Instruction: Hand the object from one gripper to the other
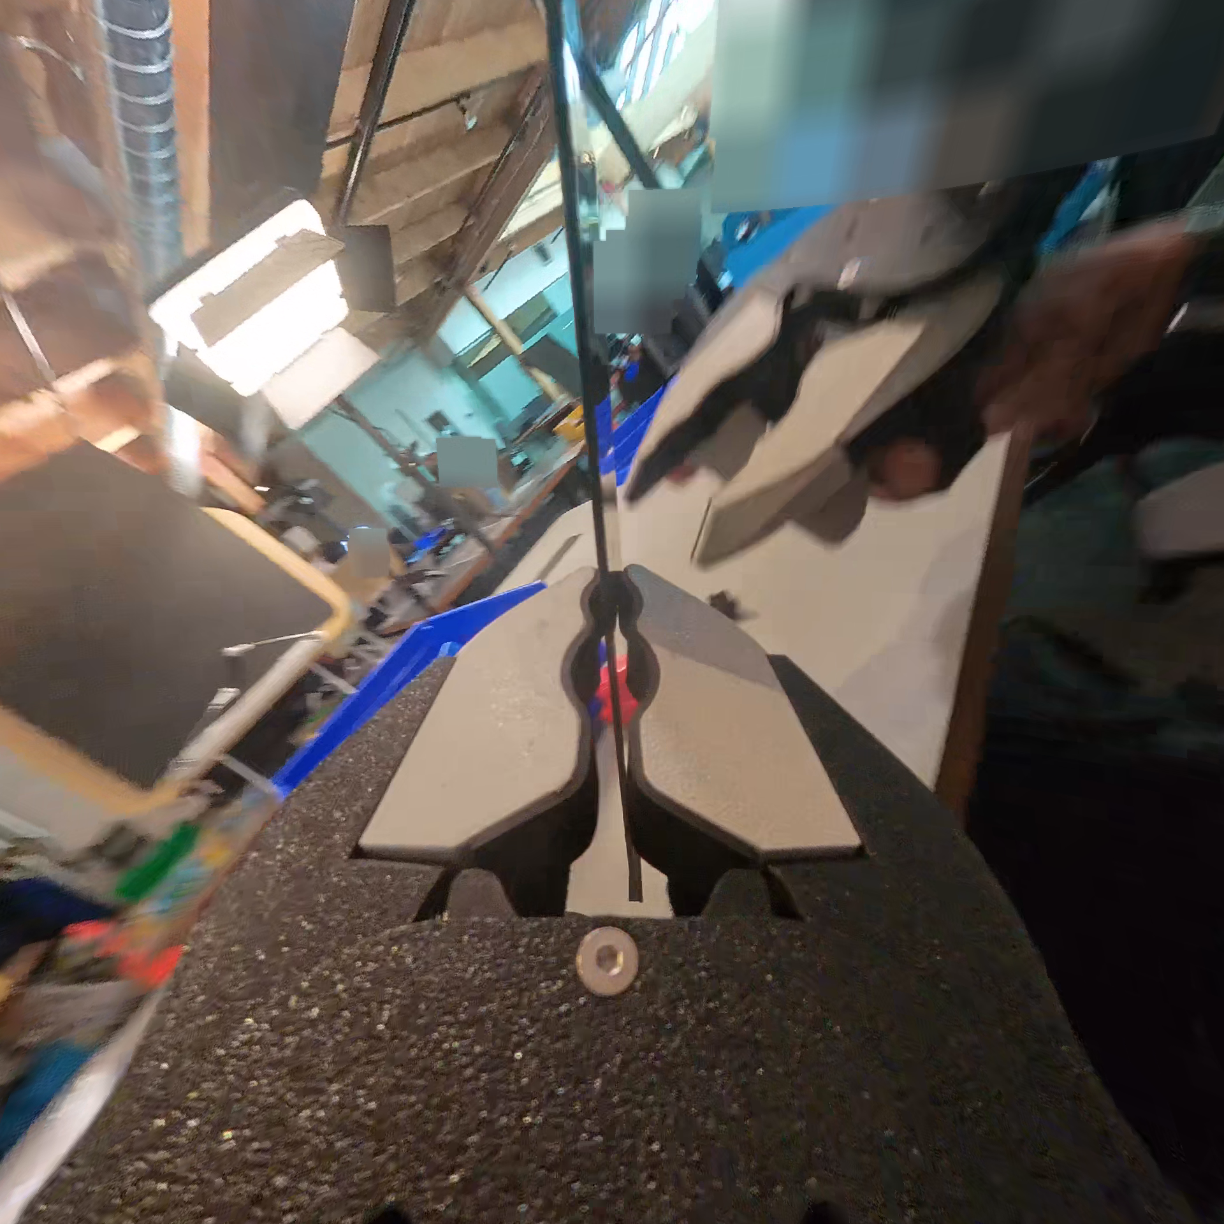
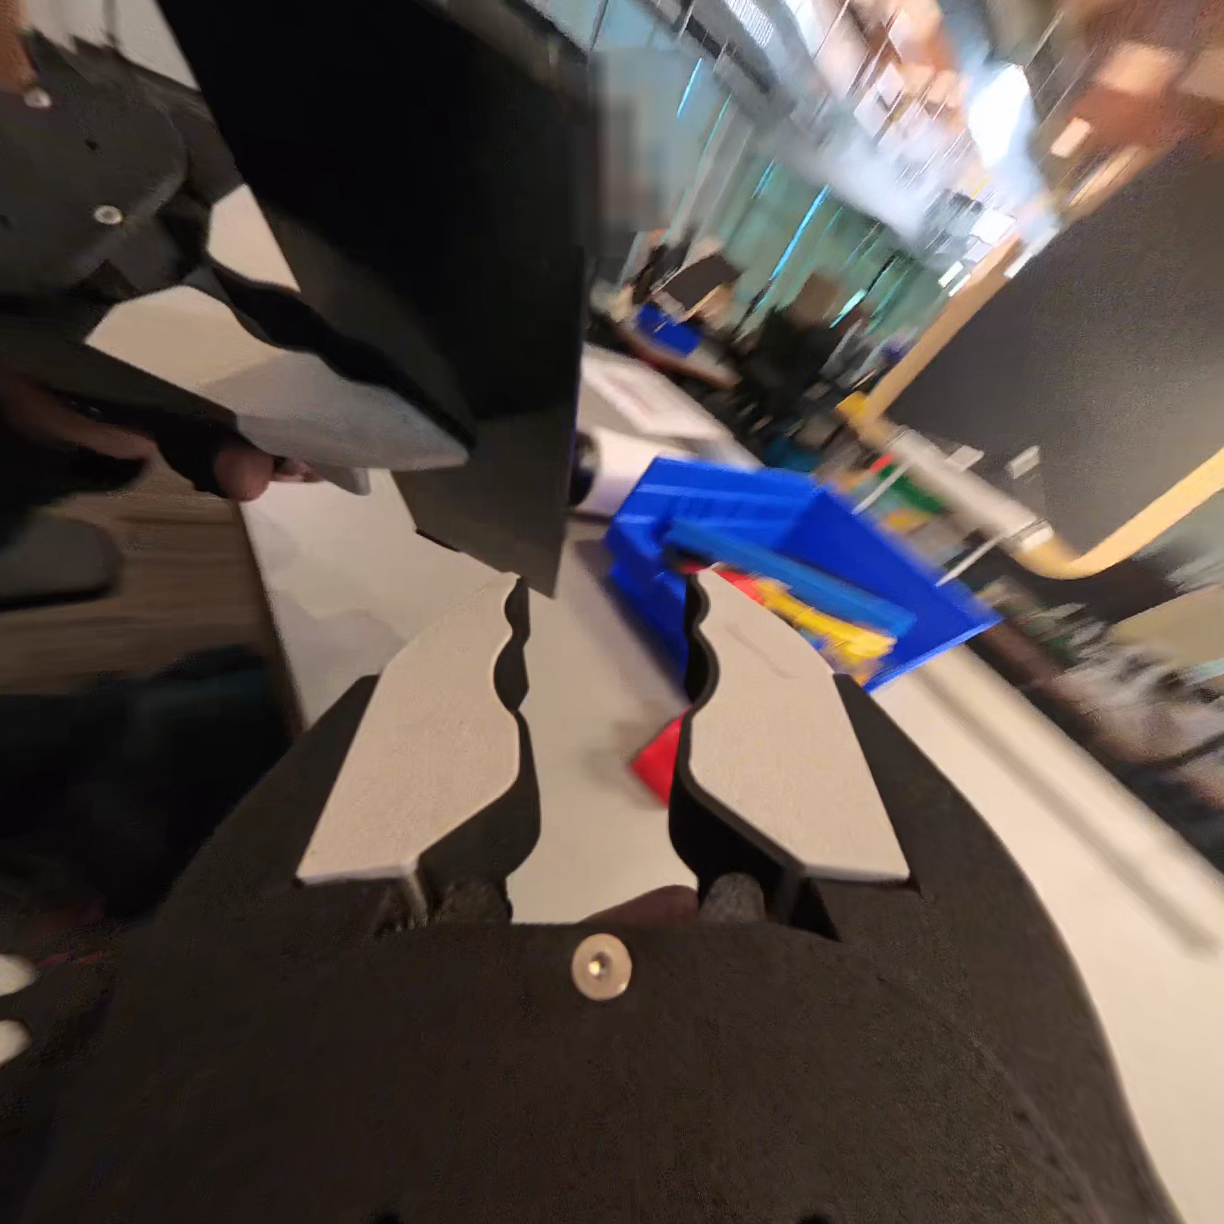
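A thin black flat sheet (image 2: pixel 410 232) is clamped in my left gripper (image 1: pixel 612 583), which is shut on its lower edge. In the left wrist view the sheet (image 1: pixel 575 331) shows edge-on as a dark line rising from the fingertips. My right gripper (image 2: pixel 606 583) is open and empty, with the sheet's lower corner just above its left fingertip and apart from it. In the left wrist view the right gripper (image 1: pixel 669 523) hangs open to the upper right of the sheet. The left gripper (image 2: pixel 457 444) shows at the left of the right wrist view.
A white table (image 2: pixel 583 828) lies below both grippers. A blue bin (image 2: pixel 795 530) holding coloured pieces lies on it, with a red block (image 2: pixel 656 762) in front. The table's wooden edge (image 1: pixel 980 629) runs on the right. A hand (image 1: pixel 1093 331) holds the right gripper.
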Tool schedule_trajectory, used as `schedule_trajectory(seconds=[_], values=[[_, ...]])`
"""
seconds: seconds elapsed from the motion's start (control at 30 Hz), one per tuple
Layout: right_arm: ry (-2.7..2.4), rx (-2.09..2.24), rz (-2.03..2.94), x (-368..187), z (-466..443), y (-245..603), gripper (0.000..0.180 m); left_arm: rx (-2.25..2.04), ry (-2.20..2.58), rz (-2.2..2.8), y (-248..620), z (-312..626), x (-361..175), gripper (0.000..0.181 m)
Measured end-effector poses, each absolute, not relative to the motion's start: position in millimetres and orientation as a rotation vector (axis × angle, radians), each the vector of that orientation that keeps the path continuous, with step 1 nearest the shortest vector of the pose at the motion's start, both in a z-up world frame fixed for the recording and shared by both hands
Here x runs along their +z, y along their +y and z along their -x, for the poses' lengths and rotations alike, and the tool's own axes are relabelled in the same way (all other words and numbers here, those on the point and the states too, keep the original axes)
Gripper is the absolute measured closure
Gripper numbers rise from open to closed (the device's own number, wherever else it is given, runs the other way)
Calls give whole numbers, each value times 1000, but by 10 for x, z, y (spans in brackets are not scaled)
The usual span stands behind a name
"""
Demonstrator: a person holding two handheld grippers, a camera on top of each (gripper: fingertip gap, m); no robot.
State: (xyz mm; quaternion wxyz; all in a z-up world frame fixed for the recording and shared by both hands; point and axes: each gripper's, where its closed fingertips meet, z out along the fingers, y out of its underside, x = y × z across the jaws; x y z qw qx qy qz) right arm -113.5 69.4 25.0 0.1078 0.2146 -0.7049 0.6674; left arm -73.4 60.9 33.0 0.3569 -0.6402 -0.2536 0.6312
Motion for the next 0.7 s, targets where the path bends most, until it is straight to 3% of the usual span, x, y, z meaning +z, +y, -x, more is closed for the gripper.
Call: schedule_trajectory(seconds=[0.17,0.4,0.57,0.7], values=[[-1557,1891,-717,758,1019,967,131,1862,-644,1866,422,719,228,179],[-1442,1546,-1005,444,729,889,130,1989,-540,2134,381,699,62,179],[-1494,1353,-1110,95,748,756,179,2059,-430,2207,479,721,22,178],[-1563,1377,-1018,57,924,670,179,2104,-520,2013,403,718,198,142]])
